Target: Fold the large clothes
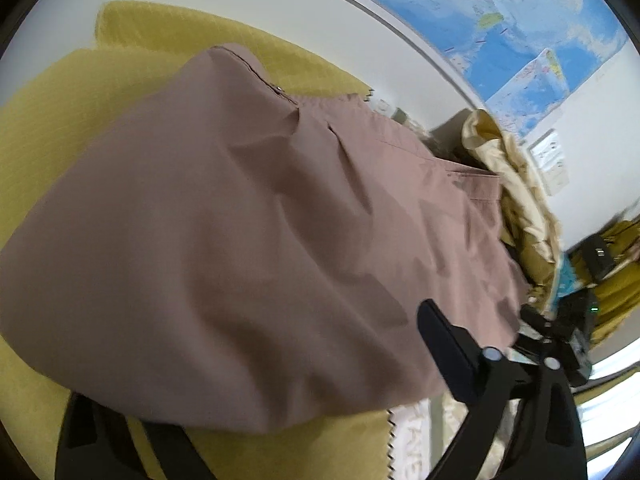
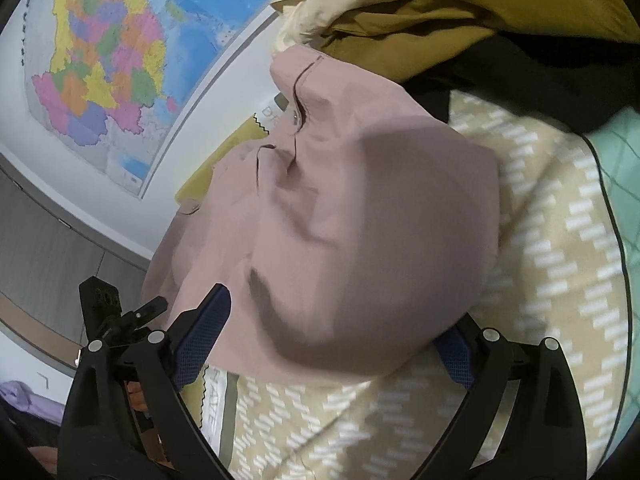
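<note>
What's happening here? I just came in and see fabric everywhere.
A person is folding clothes with two handheld grippers. A dusty-pink garment lies bunched on a patterned beige bedcover, partly over a yellow-green cloth. The left gripper and right gripper both sit at the garment's near edge, jaws spread wide with the fabric draped between them, not pinched. More clothes are heaped behind.

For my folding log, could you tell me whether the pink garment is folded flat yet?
Not yet: the pink garment is bunched and draped over the open right gripper.
</note>
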`<action>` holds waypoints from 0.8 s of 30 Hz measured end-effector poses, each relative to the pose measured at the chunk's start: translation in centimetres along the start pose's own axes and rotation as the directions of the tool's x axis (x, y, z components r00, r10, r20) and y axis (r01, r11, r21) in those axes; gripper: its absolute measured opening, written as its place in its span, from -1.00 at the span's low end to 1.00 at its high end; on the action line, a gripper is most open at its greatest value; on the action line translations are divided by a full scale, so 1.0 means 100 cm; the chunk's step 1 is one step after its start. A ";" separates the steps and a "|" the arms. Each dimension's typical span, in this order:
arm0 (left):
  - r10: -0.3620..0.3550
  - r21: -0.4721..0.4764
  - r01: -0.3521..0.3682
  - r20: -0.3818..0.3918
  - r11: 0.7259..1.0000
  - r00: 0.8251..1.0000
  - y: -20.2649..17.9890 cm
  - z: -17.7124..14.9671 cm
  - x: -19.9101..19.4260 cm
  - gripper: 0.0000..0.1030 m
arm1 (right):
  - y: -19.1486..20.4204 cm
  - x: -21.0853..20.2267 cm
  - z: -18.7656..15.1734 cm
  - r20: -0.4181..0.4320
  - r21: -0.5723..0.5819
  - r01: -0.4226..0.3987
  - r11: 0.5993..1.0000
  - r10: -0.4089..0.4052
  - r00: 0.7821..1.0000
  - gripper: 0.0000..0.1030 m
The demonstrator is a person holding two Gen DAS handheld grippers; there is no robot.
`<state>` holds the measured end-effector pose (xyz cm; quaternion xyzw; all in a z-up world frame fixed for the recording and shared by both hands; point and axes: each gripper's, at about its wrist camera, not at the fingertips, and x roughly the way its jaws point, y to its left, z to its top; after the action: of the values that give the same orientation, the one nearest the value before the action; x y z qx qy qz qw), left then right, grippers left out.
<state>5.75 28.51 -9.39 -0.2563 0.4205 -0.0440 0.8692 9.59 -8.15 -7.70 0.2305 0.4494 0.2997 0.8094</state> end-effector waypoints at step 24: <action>0.058 -0.016 -0.058 -0.007 0.998 0.998 0.024 -0.013 -0.047 -0.52 | 0.033 -0.032 -0.015 -0.059 -0.197 0.018 0.980 -0.030 0.998 -0.09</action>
<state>1.45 31.41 -7.89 -0.2512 0.4311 -0.0163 0.8665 6.02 -7.85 -4.40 0.1350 0.4449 0.3398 0.8175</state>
